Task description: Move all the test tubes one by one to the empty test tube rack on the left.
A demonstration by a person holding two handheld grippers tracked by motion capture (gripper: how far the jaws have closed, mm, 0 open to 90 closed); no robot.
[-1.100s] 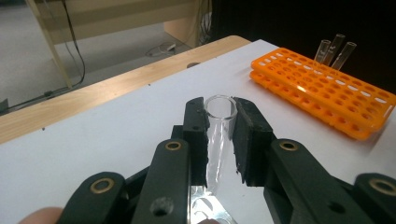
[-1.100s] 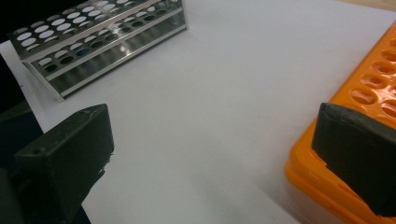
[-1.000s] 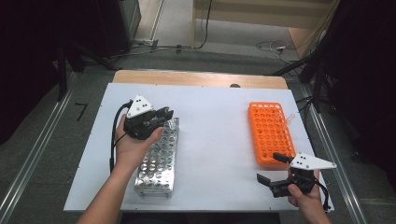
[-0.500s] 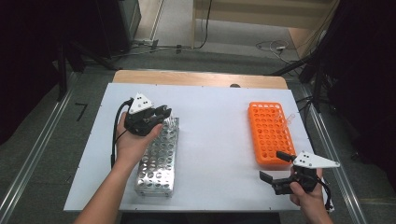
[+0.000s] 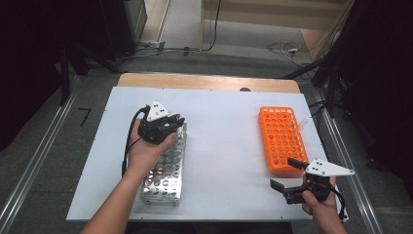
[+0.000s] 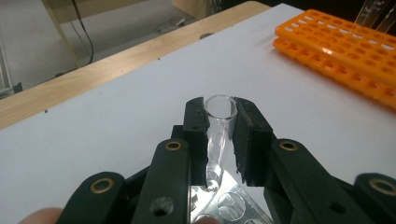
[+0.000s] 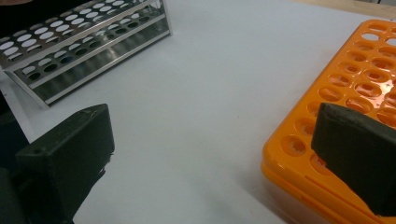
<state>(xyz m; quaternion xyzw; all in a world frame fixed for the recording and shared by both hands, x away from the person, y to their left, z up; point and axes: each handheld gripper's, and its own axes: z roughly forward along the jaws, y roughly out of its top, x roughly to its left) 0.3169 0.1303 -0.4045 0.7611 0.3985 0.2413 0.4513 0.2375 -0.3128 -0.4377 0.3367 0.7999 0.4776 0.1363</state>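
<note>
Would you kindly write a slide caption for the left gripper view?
Left gripper shut on a clear test tube above the metal rack, orange rack beyond.

The clear, glassy round test tube (image 6: 219,121) gleams smooth between the matt black, slightly grainy plastic pads (image 6: 247,135) of the left gripper (image 6: 220,140). Below it, the perforated silver metal rack (image 5: 165,165) has a brushed, reflective sheen. At 3 o'clock on the matt white, paper-smooth table sheet (image 5: 224,141) lies the glossy orange plastic rack (image 5: 282,139). Along 12 o'clock runs a bare, pale wooden edge (image 5: 204,82).
</note>
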